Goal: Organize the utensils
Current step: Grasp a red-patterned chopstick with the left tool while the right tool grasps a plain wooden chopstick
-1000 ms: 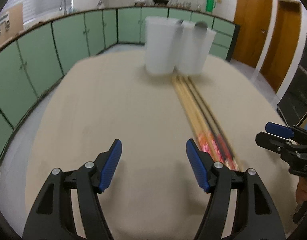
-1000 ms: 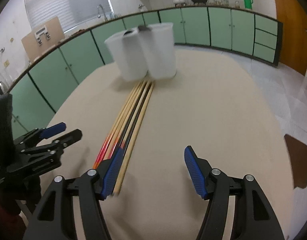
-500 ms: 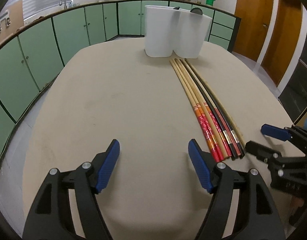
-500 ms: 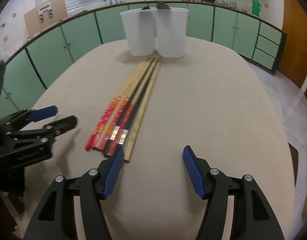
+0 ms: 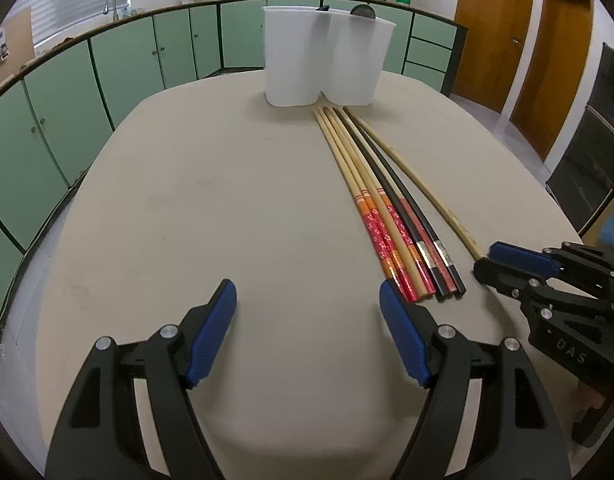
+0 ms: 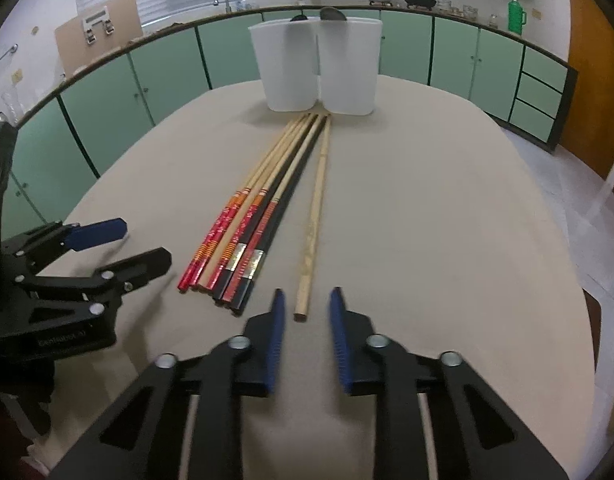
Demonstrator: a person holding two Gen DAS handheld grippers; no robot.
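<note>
Raised letters "DAS" on the right gripper (image 5: 507,264) body, otherwise nothing legible.

Right gripper (image 6: 305,322): jaws were spread wide 0.5 s ago, now narrowed to small gap, with nothing between them. Gripper shifted rightward off bundled chopsticks; now lined up just behind near end of plain bamboo chopstick (image 6: 314,216), tip just short of blue pads. In left wrist view, right gripper (image 5: 507,260) moved up closer to chopstick's end. Left gripper (image 5: 307,312): view steadier, white containers (image 5: 327,60) no longer blurred.
</note>
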